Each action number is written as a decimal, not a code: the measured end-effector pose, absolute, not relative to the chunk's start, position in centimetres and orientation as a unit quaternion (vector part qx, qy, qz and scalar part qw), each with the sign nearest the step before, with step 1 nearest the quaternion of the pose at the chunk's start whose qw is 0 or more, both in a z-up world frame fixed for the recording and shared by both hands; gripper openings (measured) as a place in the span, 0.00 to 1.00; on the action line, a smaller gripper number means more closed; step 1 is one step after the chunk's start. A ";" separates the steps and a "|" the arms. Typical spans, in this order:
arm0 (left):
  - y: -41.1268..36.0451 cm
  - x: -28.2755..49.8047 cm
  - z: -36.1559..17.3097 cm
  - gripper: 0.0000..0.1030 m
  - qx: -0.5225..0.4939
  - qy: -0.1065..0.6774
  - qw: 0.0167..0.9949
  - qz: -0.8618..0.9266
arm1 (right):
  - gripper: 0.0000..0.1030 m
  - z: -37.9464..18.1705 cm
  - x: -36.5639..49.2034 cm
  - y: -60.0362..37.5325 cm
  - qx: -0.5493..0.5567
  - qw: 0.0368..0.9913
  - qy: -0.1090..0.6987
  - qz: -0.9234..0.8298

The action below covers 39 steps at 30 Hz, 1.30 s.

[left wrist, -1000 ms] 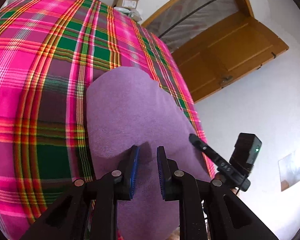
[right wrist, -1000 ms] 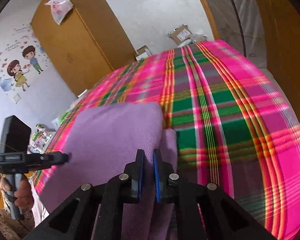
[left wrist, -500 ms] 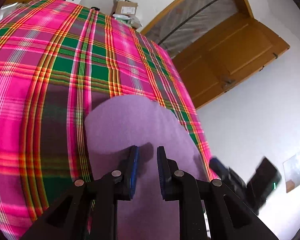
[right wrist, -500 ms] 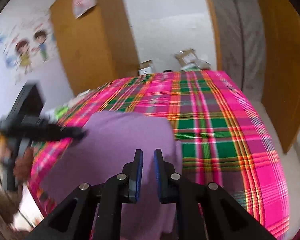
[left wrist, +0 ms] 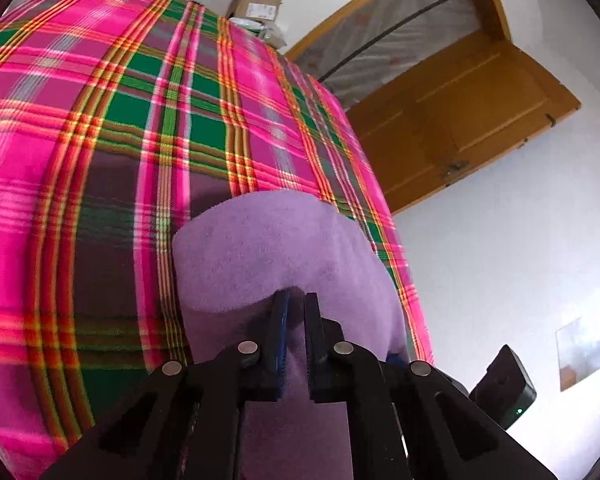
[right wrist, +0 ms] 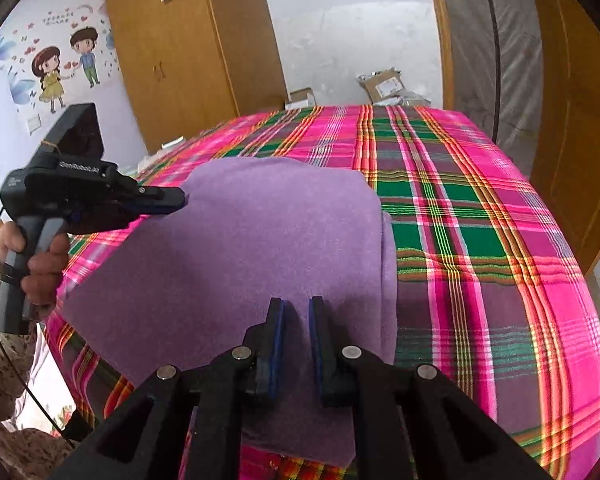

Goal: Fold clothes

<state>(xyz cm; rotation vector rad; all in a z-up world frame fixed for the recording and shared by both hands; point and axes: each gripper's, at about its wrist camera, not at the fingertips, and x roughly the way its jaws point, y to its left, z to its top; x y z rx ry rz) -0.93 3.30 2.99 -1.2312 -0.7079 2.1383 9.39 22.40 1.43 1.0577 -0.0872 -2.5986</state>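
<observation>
The purple garment (right wrist: 260, 248) lies folded on the plaid blanket (right wrist: 480, 240) covering the bed, near its edge. My left gripper (left wrist: 296, 304) pinches a raised fold of the cloth. My right gripper (right wrist: 296, 308) hovers over the garment, fingers slightly parted, gripping nothing.

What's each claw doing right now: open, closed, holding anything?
Left claw: nearly shut, pinching the edge of the purple cloth.
Right claw: slightly open above the purple cloth, holding nothing.
</observation>
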 end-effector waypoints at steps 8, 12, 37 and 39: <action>4.2 1.4 4.3 0.09 -0.463 -0.237 0.295 0.801 | 0.30 4.2 5.1 21.4 0.363 0.159 -0.027 -0.918; 4.8 1.8 3.1 0.09 -0.478 -0.218 0.294 0.798 | 0.30 2.7 3.1 21.0 0.406 0.148 -0.033 -0.901; 4.1 6.1 3.1 0.09 -0.455 -0.177 0.290 0.823 | 0.31 1.7 11.9 21.9 0.363 0.133 -0.016 -0.922; 3.8 6.6 3.2 0.09 -0.454 -0.178 0.290 0.823 | 0.31 2.1 12.8 22.2 0.360 0.133 -0.016 -0.923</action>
